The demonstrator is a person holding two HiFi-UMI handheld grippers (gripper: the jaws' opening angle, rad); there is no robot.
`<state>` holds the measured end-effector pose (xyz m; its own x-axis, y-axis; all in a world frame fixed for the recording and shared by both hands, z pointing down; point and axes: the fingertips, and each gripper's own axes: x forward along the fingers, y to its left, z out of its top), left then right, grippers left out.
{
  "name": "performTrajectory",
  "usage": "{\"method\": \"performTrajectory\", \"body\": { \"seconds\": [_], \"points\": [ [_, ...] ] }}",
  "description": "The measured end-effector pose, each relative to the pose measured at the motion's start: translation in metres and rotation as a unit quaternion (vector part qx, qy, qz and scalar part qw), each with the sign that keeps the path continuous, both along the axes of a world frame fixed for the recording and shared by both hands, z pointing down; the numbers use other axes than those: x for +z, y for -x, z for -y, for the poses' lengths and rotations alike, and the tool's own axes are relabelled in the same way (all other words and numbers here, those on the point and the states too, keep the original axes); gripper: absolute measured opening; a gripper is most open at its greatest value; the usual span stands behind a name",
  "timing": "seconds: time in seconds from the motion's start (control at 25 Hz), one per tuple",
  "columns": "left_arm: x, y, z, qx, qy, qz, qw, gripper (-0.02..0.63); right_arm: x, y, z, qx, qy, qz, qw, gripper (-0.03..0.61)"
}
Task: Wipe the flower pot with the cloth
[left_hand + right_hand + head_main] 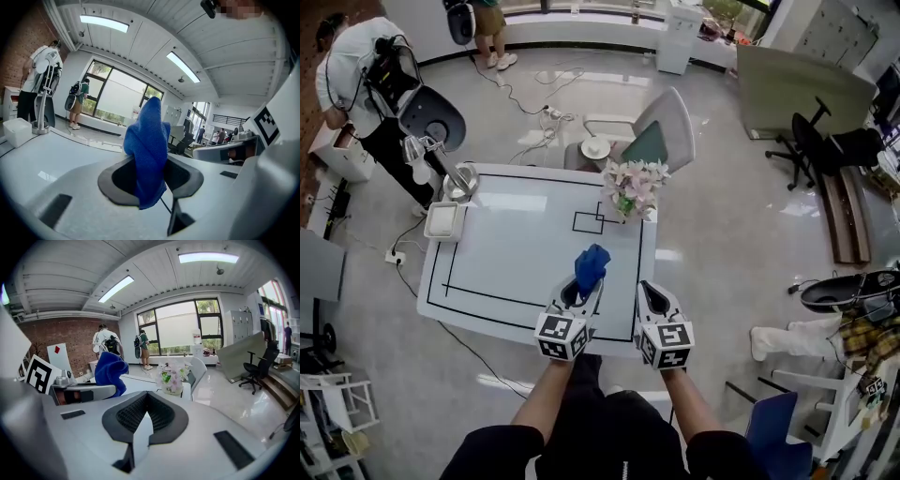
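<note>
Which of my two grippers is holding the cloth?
The left gripper: its jaws pinch the blue cloth; the right gripper holds nothing.

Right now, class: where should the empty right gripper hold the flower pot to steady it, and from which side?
Likely the flower pot by its low body, coming in level from the near side: the flowers spill over its top and block a grasp from above.
</note>
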<state>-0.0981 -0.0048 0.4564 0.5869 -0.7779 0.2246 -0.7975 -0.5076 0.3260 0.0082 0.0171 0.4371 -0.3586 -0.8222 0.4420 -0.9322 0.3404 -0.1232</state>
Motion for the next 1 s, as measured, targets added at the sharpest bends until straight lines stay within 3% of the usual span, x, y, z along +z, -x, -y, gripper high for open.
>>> {"method": "performTrajectory", "body": {
  "seconds": [0.24,0.36,0.6,0.8,1.0],
  "points": [
    [0.018,-0.005,0.067,0.031,0.023,-0.006,0.9992,0.14,0.01,-0.007,0.051,0.031,0.023,-0.015,0.999,0.008],
    [0.03,-0.021,0.083,0.046,0.026,0.009,0.9985,0.14,0.023,-0.018,0.067,0.041,0.03,-0.023,0.998,0.008],
    [0.046,-0.071,0.098,0.056,0.017,0.044,0.9973,0.14,0.036,-0.055,0.092,0.051,0.032,-0.019,0.998,0.009],
    [0.063,-0.13,0.108,0.066,0.041,0.036,0.9963,0.14,0.053,-0.099,0.109,0.037,0.033,-0.016,0.999,0.008],
    [0.08,-0.186,0.129,0.005,0.062,0.016,0.9979,0.14,0.07,-0.152,0.12,0.025,0.041,-0.006,0.999,0.008]
  ]
}}
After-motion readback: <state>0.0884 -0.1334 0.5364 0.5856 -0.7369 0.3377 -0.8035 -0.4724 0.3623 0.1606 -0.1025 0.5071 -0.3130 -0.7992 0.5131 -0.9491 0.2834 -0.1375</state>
